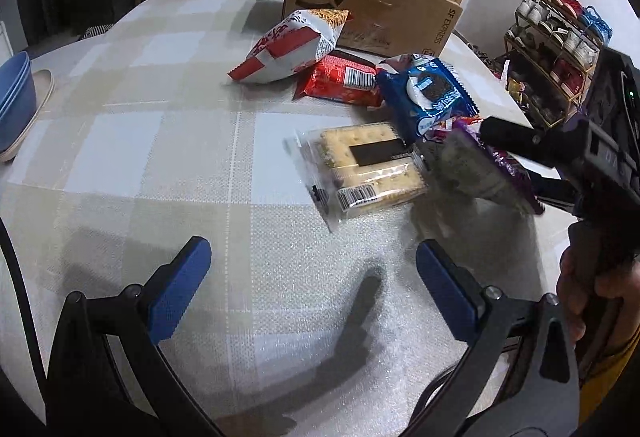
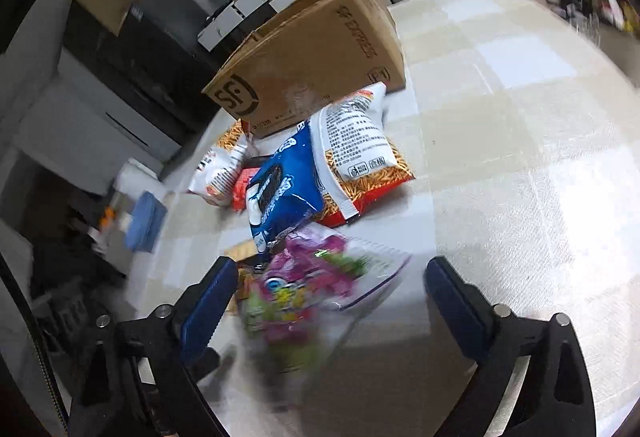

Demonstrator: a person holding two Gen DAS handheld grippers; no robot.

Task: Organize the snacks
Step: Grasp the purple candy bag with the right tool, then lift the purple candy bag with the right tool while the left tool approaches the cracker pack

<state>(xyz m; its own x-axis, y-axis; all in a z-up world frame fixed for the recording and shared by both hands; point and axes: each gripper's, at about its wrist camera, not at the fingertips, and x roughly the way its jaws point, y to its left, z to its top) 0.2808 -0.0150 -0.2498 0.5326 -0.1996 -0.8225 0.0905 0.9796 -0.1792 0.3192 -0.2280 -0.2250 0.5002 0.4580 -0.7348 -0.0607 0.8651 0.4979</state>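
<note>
A pile of snacks lies on the checked tablecloth in front of an SF cardboard box. It holds a white and red chip bag, a red pack, a blue cookie pack and a clear cracker pack. My left gripper is open over bare cloth, short of the crackers. My right gripper is open around a blurred purple snack bag. The bag lies near the left pad and clear of the right one.
Stacked blue bowls sit at the table's left edge. A shoe rack stands beyond the right edge. A hand holds the right gripper's handle. An orange and white noodle-snack bag leans against the box.
</note>
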